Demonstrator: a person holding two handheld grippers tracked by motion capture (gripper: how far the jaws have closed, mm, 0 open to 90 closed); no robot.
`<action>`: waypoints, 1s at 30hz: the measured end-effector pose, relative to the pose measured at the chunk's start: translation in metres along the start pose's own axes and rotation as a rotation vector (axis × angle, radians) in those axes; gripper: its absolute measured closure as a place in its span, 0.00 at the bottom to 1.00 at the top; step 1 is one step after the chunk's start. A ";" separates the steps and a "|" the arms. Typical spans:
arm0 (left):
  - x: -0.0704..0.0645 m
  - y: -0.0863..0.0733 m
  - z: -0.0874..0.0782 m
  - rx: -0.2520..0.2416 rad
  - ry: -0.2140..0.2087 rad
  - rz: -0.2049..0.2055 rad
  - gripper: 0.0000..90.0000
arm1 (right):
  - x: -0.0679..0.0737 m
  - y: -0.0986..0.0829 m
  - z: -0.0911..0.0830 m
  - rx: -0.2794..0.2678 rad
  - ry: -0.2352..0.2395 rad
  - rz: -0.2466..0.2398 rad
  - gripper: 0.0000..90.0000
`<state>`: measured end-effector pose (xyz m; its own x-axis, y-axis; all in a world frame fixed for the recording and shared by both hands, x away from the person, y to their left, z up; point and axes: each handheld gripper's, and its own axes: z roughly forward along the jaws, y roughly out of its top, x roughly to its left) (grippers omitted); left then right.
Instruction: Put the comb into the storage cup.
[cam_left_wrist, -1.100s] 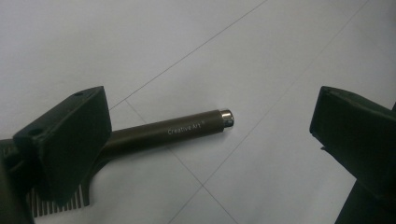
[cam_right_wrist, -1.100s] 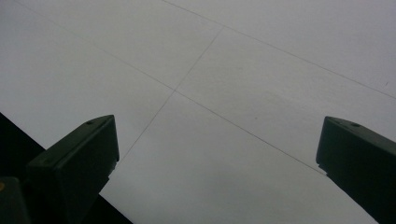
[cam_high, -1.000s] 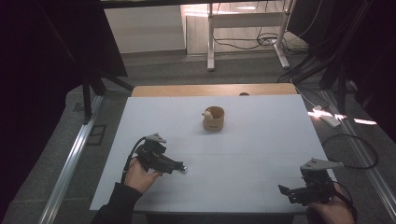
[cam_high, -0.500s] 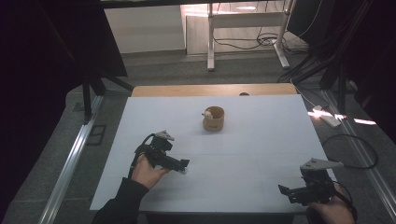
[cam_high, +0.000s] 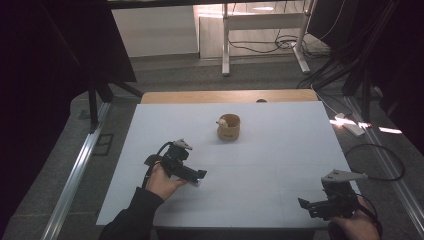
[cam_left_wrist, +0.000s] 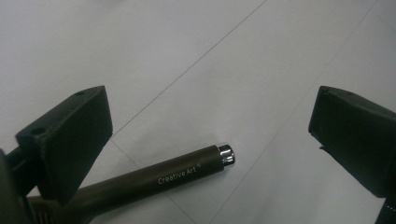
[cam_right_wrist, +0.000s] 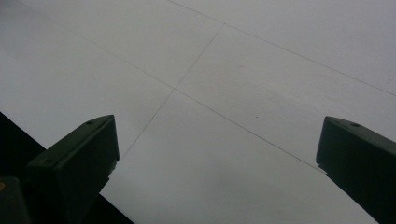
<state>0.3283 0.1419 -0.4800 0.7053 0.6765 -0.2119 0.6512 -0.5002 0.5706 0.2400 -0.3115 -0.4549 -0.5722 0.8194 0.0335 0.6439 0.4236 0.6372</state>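
Observation:
A dark brown pen (cam_left_wrist: 154, 179) marked "Creative Art", with a silver end cap, lies on the white table. In the left gripper view it runs from beneath the left jaw out into the gap between the jaws. My left gripper (cam_left_wrist: 210, 140) is open, its jaws set wide and touching nothing. From the high view, the left gripper (cam_high: 199, 175) sits at the table's front left, pointing right. The right gripper (cam_high: 304, 203) hovers at the front right corner, also open (cam_right_wrist: 217, 163) over bare table.
A tan wooden cup (cam_high: 229, 128) with a small pale object at its rim stands at mid-table toward the back. The white table top (cam_high: 280, 150) ends close under the right gripper, where its dark front edge (cam_right_wrist: 28, 140) shows. Cables and a desk frame lie on the floor beyond.
The left hand and gripper have slid to the right along the table. The right gripper has stayed put.

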 end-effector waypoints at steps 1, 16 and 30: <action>0.000 0.000 0.001 0.003 0.000 0.000 0.04 | 0.000 0.000 0.000 0.000 0.000 0.000 0.00; -0.001 -0.006 0.008 0.026 -0.039 0.028 0.78 | 0.000 0.000 0.000 0.005 -0.001 -0.001 0.00; 0.002 -0.010 0.019 0.071 0.002 0.038 0.98 | 0.000 0.000 0.001 0.010 -0.002 -0.003 0.01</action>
<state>0.3284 0.1378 -0.5012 0.7293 0.6573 -0.1900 0.6424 -0.5623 0.5207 0.2404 -0.3107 -0.4553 -0.5734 0.8187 0.0301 0.6468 0.4299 0.6299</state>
